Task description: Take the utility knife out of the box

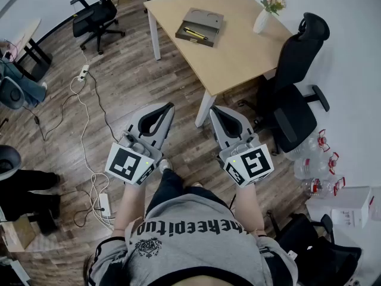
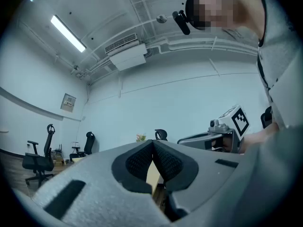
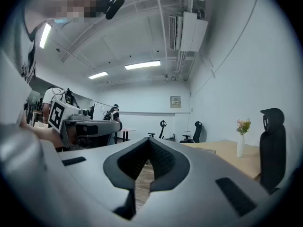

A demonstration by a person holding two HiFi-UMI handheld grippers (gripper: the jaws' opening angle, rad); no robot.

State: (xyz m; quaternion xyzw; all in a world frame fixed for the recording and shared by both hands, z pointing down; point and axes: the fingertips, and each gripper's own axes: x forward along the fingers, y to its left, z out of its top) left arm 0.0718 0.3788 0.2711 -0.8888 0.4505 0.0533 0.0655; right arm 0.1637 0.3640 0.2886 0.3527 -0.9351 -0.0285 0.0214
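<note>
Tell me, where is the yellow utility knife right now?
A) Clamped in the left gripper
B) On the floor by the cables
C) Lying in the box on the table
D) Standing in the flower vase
C: the utility knife lies in the box on the table, while the left gripper and right gripper are shut on nothing, short of the table.

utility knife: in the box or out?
In. The head view shows the yellow utility knife lying inside the box on the table.

1 box (image 1: 199, 26), 1 vase (image 1: 262, 21) on table (image 1: 238, 55)
</note>
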